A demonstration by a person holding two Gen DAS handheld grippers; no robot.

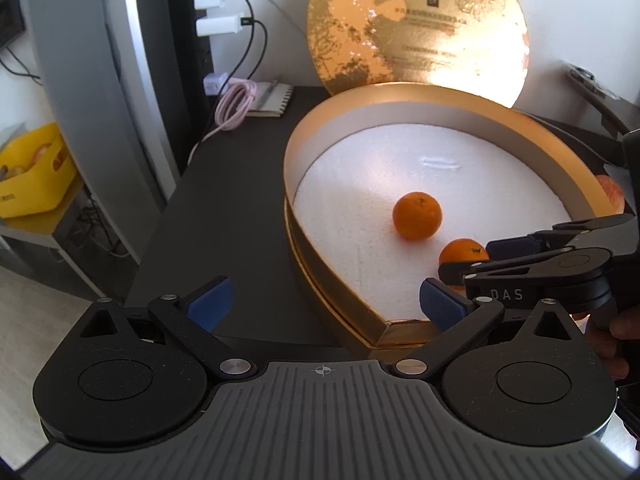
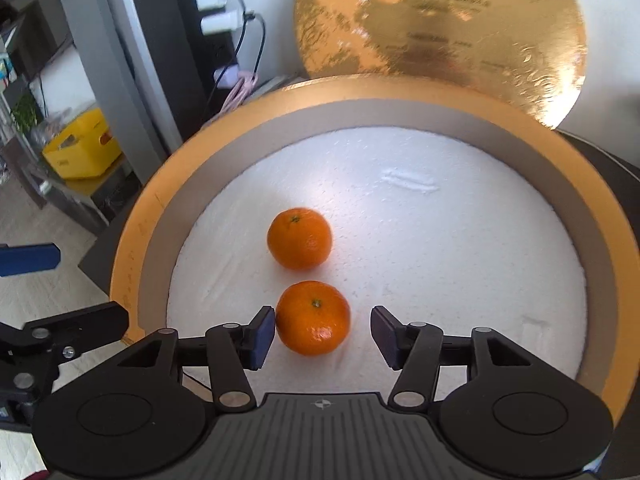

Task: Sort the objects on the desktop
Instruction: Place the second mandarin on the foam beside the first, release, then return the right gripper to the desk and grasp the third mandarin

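Observation:
Two oranges lie on the white foam floor of a round gold box [image 2: 140,216]. The far orange [image 2: 299,238] [image 1: 417,215] sits free near the middle. The near orange [image 2: 314,318] [image 1: 460,252] rests on the foam between the fingers of my right gripper [image 2: 323,336] [image 1: 476,258]. That gripper is open: its left pad is at the fruit's side and a clear gap shows at the right pad. My left gripper [image 1: 325,306] is wide open and empty above the box's near left rim [image 1: 296,236].
The gold lid [image 1: 416,24] leans upright against the wall behind the box. An apple [image 1: 610,196] lies outside the box at the right. A pink cable [image 1: 236,106] and a notebook [image 1: 274,100] lie at the dark desk's back left. A yellow crate [image 1: 36,172] stands off the desk.

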